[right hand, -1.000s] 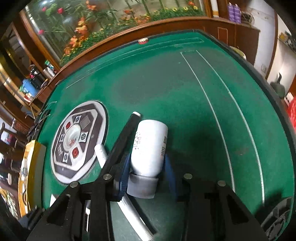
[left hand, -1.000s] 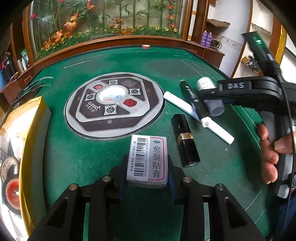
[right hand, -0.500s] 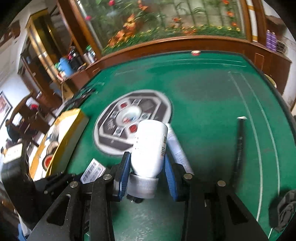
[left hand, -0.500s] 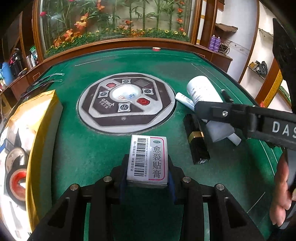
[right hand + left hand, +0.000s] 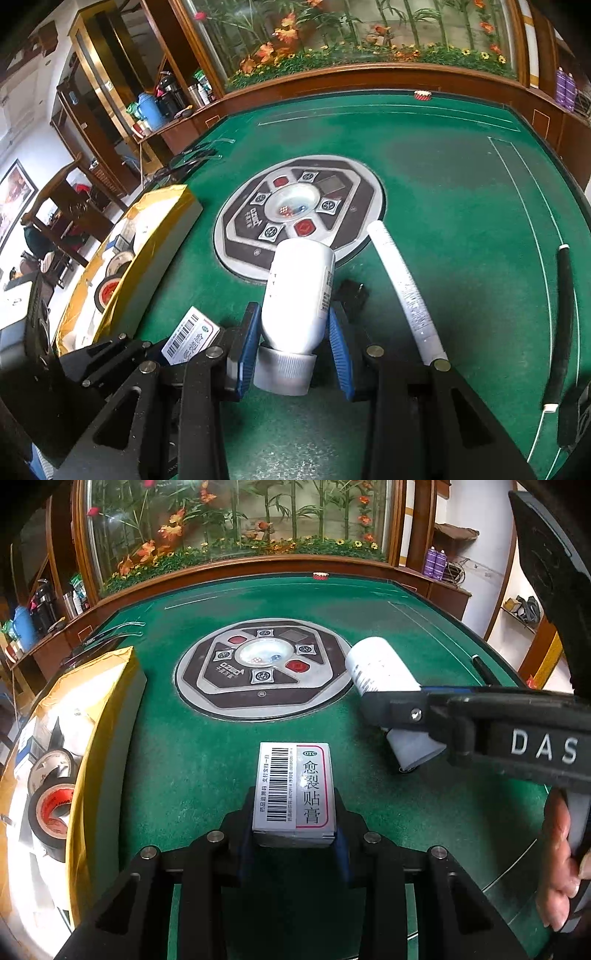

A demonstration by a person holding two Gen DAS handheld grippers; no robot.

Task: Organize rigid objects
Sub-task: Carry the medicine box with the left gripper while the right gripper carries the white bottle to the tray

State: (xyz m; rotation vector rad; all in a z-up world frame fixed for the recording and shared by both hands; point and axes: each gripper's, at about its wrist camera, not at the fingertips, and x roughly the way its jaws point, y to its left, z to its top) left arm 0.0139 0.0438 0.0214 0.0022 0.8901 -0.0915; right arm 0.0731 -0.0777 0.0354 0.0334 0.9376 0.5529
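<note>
Left wrist view, jaws clamping flat cardboard medicine box (image 5: 293,790), right jaws gripping smooth cylindrical white bottle (image 5: 299,295), green felt table (image 5: 443,177).

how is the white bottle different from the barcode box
The white bottle is a round cylinder with a grey ribbed cap; the barcode box is flat and rectangular. The bottle sits in the right gripper, the box in the left gripper. Both are pinched between blue pads, clear of the green table.

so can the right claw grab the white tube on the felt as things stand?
Probably not yet: the right claw is shut on a white bottle, so its jaws are occupied. The white tube lies uncovered just beside it, so the path looks free once the bottle is set down.
</note>
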